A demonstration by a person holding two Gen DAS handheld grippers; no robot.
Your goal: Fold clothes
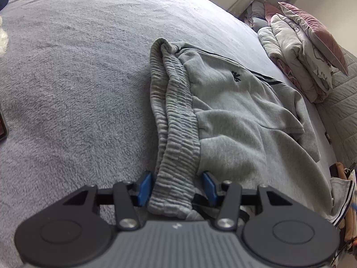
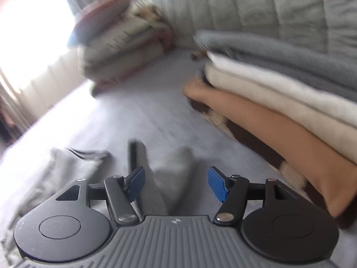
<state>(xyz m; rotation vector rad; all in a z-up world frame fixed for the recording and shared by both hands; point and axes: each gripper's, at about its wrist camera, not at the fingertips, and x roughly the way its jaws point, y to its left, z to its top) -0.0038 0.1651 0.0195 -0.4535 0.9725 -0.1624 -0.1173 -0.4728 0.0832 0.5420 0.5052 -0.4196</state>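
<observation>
The left gripper (image 1: 177, 187) sits at the bottom middle of its view. The ribbed waistband (image 1: 174, 120) of the grey pants (image 1: 234, 102) lies between its blue pads, which are apart and seem not to pinch it. The right gripper (image 2: 176, 184), low in its blurry view, is open with a grey bit of cloth (image 2: 171, 174) loose between its pads. If either lifts now, the cloth could slip out and the fold could fall apart on the bed (image 1: 78, 78).
</observation>
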